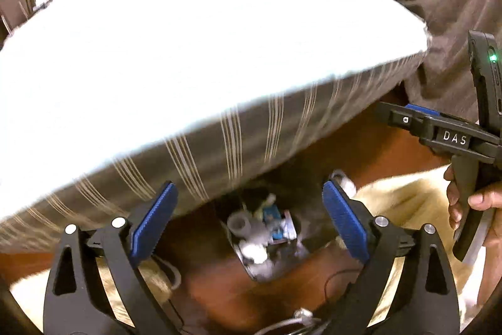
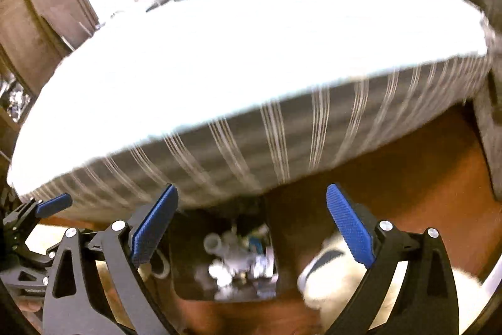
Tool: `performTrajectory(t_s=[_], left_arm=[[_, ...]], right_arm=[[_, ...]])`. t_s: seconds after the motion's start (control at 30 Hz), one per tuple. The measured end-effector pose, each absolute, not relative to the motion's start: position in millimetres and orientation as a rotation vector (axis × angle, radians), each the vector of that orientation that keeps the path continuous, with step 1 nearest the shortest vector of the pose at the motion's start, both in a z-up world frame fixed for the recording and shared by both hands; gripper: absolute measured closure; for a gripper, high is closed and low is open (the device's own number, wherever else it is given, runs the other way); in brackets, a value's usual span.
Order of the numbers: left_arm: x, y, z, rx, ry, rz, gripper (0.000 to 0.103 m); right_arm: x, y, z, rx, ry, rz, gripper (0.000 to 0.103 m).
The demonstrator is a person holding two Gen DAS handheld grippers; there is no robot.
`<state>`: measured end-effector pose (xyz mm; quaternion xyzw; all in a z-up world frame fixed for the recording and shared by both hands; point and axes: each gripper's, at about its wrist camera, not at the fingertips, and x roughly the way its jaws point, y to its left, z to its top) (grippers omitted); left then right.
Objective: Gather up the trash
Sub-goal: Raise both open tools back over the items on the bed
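A dark bin [image 1: 246,264] stands on the floor at the foot of the bed, holding a grey cup [image 1: 240,225], a blue wrapper [image 1: 271,214] and crumpled white paper [image 1: 254,251]. My left gripper [image 1: 249,193] hangs above it, jaws wide and open with nothing between the blue pads. The right wrist view, blurred, shows the same bin [image 2: 188,292] and cup [image 2: 211,242] below my right gripper [image 2: 251,190], which is open and empty too. Each gripper shows at the edge of the other's view: the right gripper [image 1: 404,113] and the left gripper [image 2: 37,209].
A bed with a white sheet [image 1: 188,68] and striped grey side [image 1: 251,140] overhangs the bin. Brown wooden floor [image 1: 360,153], a cream rug [image 1: 408,200] and loose cables [image 1: 301,316] surround it. A hand [image 1: 480,203] grips the right gripper's handle. A white shoe-like thing [image 2: 323,269] lies right of the bin.
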<state>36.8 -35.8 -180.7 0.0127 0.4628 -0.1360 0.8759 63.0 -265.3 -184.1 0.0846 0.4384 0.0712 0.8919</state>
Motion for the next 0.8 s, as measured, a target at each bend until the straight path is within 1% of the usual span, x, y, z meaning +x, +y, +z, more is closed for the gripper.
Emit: performTrajectory(t_s=[0.03,0.13,0.4,0.67,0.73,0.77,0.8], left_arm=[[39.7,-35.2,-171.3,0.027,0.950,-0.281,0.013],[51.5,-32.2,-147.7,0.028,0.906,-0.267,0.013],[101.6,-13.1,-107.6,0.034,0.832,-0.201,0.012],[158.1,4.1,-107.1,0.041,0.832,-0.160,0.012],[171.7,6.4,-109.2,0.039,0.839,-0.155,0.012],[178.7,7.0,-110.2,0.038,0.842,-0.156,0.012],[186.0,8.0,-111.4,0.038,0.844,-0.156,0.012]], right_arm=[[63.7,-262.6,-171.2,0.170,0.887,0.147,0.003],[73.4,-263.7,-145.9,0.169,0.836,0.165,0.003],[126.4,-251.2,-107.5,0.129,0.762,0.190,0.003],[204.4,-229.0,-109.5,0.133,0.778,0.212,0.004],[228.9,-220.6,-114.9,0.138,0.803,0.224,0.006],[235.7,-217.9,-117.2,0.139,0.806,0.226,0.012],[243.2,-215.3,-118.7,0.139,0.810,0.230,0.015]])
